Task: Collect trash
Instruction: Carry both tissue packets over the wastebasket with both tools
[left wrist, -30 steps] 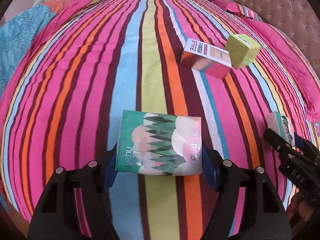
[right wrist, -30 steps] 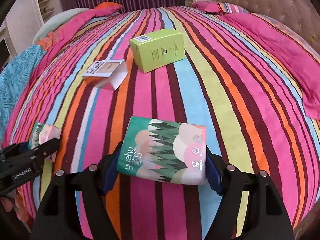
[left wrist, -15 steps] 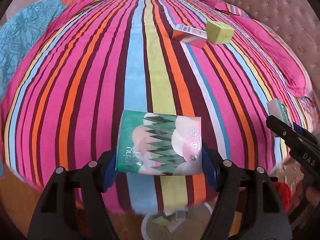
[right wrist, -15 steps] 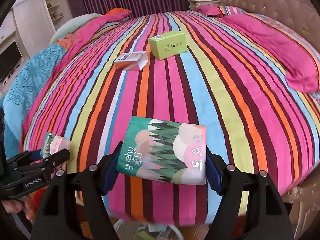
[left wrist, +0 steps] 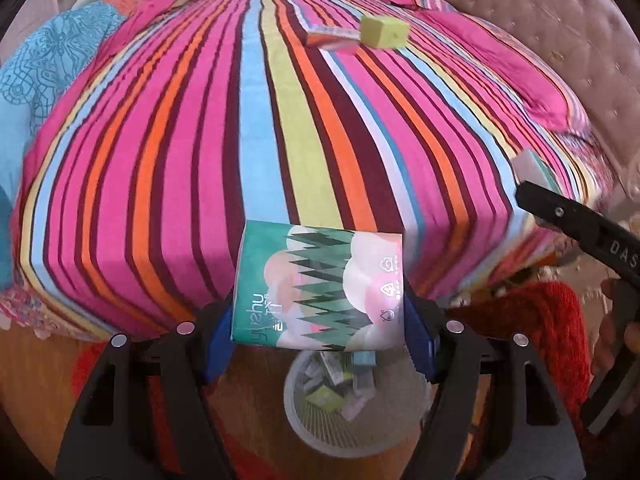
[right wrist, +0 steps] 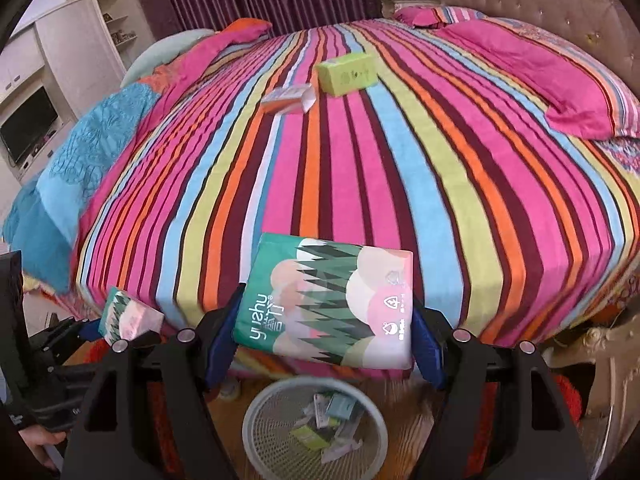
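Observation:
My left gripper point(left wrist: 320, 330) is shut on a green tissue pack point(left wrist: 318, 286) with a mountain print, held in the air past the bed's foot, above a white mesh waste basket point(left wrist: 298, 404). My right gripper point(right wrist: 324, 338) is shut on a second, matching tissue pack point(right wrist: 326, 300), also above the basket point(right wrist: 256, 412). The basket holds several small boxes and papers. Each gripper with its pack shows in the other's view: the right one point(left wrist: 532, 168), the left one point(right wrist: 128, 316). A lime green box point(right wrist: 346, 72) and a white and orange box point(right wrist: 288, 98) lie far up the striped bed.
The striped bedspread point(right wrist: 400, 168) fills the middle. A red rug point(left wrist: 540, 320) lies on the wooden floor around the basket. A pink pillow point(right wrist: 540, 76) and padded headboard point(right wrist: 560, 12) are at right. A blue blanket point(right wrist: 88, 148) and a cabinet with a TV point(right wrist: 28, 124) are at left.
Both grippers have pulled back from over the bed to beyond its foot edge, still holding their packs. The floor, rug and waste basket have come into view below them.

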`<act>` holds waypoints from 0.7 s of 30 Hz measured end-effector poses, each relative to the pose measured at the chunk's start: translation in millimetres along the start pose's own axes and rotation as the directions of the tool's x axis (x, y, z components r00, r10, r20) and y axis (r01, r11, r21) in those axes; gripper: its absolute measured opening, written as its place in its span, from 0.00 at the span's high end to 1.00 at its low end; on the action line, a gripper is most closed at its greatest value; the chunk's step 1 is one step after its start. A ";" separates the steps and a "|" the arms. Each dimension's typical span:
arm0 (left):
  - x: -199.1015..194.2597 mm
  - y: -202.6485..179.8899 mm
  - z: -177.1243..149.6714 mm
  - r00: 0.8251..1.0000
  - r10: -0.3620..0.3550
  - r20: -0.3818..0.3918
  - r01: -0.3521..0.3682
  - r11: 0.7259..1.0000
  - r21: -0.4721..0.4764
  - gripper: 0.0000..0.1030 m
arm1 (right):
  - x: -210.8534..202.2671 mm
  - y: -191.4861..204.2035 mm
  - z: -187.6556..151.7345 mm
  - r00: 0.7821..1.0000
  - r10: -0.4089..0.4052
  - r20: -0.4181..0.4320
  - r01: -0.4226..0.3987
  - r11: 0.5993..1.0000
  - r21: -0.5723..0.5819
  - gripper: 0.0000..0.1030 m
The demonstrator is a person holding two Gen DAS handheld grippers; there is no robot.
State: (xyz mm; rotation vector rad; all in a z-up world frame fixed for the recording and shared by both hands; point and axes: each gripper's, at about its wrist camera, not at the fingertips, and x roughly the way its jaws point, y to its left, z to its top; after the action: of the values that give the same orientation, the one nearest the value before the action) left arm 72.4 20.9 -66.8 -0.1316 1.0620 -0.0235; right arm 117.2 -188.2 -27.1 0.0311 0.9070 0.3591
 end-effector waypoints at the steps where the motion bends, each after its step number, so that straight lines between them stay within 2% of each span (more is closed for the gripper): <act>1: 0.5 -2.2 -5.7 1.000 -0.002 -0.008 0.002 1.000 0.005 0.33 | -0.2 1.6 -6.6 1.000 0.001 -0.009 -0.001 1.000 -0.002 0.32; 6: 9.3 -10.5 -40.6 0.998 -0.012 -0.069 0.013 1.000 0.012 0.33 | 1.7 7.3 -40.2 0.997 0.005 -0.077 -0.006 1.000 -0.004 0.32; 13: 28.9 -9.9 -67.4 0.987 -0.014 -0.160 0.014 1.000 -0.004 0.33 | 11.8 11.1 -71.8 0.984 0.004 -0.178 -0.004 1.000 0.003 0.33; 17: 39.1 -12.6 -74.5 0.979 -0.021 -0.205 0.021 1.000 -0.001 0.33 | 32.1 7.9 -90.5 0.956 0.036 -0.292 -0.023 0.999 0.048 0.33; 21: 54.4 -16.0 -81.2 0.964 -0.030 -0.266 0.033 0.999 0.006 0.33 | 47.8 5.4 -99.0 0.928 0.065 -0.367 -0.037 0.996 0.081 0.33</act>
State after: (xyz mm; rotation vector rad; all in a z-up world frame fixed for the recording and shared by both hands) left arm 28.8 -7.3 -151.1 -0.1388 1.3281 -0.0773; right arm 65.7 -180.2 -124.1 0.0557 1.2955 0.3872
